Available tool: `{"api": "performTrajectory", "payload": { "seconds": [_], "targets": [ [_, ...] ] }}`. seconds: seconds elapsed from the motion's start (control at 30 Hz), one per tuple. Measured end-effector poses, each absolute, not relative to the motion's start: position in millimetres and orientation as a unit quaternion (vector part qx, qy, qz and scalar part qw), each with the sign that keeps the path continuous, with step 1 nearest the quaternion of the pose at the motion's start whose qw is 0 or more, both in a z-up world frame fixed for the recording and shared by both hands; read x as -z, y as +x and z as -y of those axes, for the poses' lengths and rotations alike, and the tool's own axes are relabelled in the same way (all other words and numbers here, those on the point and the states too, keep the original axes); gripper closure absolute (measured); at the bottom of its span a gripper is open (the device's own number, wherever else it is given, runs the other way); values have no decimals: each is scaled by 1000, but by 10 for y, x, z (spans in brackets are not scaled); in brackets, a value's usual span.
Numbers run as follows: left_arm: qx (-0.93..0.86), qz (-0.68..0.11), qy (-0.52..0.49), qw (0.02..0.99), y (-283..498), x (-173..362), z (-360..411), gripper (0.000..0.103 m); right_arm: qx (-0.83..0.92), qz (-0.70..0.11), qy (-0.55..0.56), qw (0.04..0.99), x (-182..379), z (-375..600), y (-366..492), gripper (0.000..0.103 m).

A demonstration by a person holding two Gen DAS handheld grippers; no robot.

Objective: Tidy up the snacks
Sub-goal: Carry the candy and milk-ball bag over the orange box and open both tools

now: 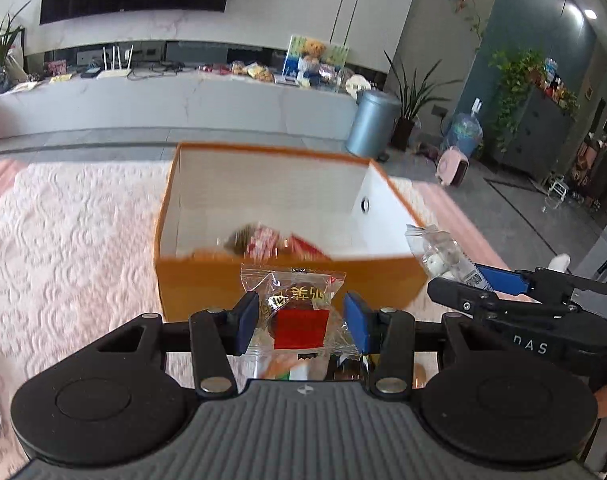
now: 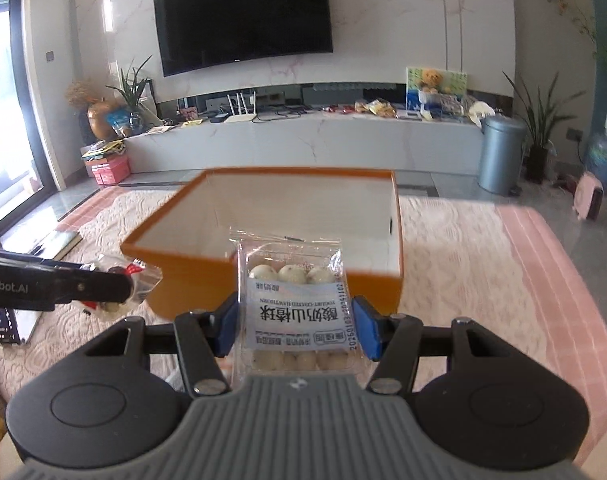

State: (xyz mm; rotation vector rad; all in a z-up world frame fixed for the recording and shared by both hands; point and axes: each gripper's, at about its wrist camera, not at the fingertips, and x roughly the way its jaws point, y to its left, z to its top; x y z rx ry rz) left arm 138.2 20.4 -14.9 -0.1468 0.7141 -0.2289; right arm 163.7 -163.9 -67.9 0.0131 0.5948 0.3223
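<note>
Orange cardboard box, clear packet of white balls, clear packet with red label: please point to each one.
Orange cardboard box (image 2: pixel 191 288): right wrist view, on its front wall.
Clear packet of white balls (image 2: pixel 293 316): right wrist view, on its printed label.
Clear packet with red label (image 1: pixel 301 328): left wrist view, on the red label.

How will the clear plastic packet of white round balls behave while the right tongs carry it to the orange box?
The clear plastic packet of white round balls probably stays flat between the right tongs, since its printed label looks unbent. It seems light: thin film, few balls. The glossy film may be slippery, and the loose balls could shift inside.
</note>
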Motion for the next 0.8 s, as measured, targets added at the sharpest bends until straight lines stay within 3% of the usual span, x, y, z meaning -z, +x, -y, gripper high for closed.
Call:
{"api": "performTrajectory", "payload": {
  "seconds": [0.37,0.8],
  "targets": [
    [99,-349,-98,927,2004,55,-193,50,-162,-297,-22,941,332,1396,2309,46],
    [70,-401,-82,910,2638,451,-242,50,-146,-385,-65,909,725,1128,3260,46]
  ]
}}
